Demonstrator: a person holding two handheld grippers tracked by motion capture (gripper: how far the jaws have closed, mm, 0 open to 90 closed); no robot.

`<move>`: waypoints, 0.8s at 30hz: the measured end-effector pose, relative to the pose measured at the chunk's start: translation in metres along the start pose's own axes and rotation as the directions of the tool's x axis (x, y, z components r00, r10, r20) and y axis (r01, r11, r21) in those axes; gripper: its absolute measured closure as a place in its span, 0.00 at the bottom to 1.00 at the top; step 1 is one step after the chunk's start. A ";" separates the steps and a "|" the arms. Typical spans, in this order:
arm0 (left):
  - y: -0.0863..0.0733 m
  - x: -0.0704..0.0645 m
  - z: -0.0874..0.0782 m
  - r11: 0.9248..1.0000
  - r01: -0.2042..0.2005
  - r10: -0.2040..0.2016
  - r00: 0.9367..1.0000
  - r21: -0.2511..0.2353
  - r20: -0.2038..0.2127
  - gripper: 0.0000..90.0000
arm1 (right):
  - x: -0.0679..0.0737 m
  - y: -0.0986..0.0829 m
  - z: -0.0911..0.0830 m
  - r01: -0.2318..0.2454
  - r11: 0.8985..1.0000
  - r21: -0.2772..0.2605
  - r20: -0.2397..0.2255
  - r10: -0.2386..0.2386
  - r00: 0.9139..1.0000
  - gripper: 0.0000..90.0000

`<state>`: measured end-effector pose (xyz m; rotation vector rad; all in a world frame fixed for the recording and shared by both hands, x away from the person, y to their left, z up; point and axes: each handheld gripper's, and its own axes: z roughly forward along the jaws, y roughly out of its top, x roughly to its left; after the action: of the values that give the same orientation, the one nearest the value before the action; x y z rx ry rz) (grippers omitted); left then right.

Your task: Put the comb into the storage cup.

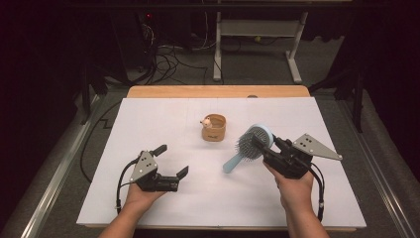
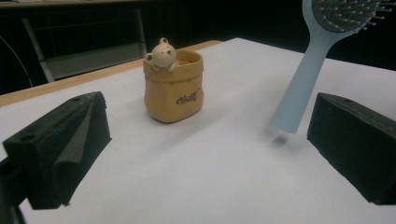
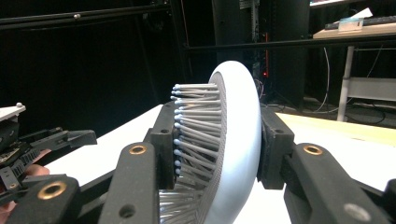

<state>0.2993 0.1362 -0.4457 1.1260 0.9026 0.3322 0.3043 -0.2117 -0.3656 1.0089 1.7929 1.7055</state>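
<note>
While the right tool [image 1: 259, 144] clamps the light blue hairbrush [image 1: 253, 140] by its head just right of the little bear pot [image 1: 213, 127], handle tip hanging over the white surface [image 1: 163, 119], left tool [image 1: 171, 159] wide open, nothing in it, nearer the person than the pot

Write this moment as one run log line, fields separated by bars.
right gripper: shut on hairbrush head, handle end off table | left gripper: open | bear pot: upright, untouched

Hairbrush [image 3: 238, 140] – smooth, slightly glossy plastic; pot [image 2: 173, 88] – matt, ceramic-looking; table [image 1: 148, 129] cover – matt white.
</note>
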 end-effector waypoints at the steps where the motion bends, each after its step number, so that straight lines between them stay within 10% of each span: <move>1: 0.001 0.002 -0.001 1.000 0.004 -0.004 1.000 -0.002 -0.003 0.01 | 0.000 0.000 0.000 0.001 1.000 0.000 0.001 -0.001 1.000 0.67; 24: 0.004 0.006 -0.002 1.000 0.002 -0.002 1.000 -0.002 -0.006 0.01 | -0.019 0.009 -0.018 0.019 0.999 -0.048 0.077 -0.016 0.997 0.67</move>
<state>0.3021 0.1430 -0.4454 1.1227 0.9088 0.3354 0.3042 -0.2386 -0.3578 1.0212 1.6988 1.6688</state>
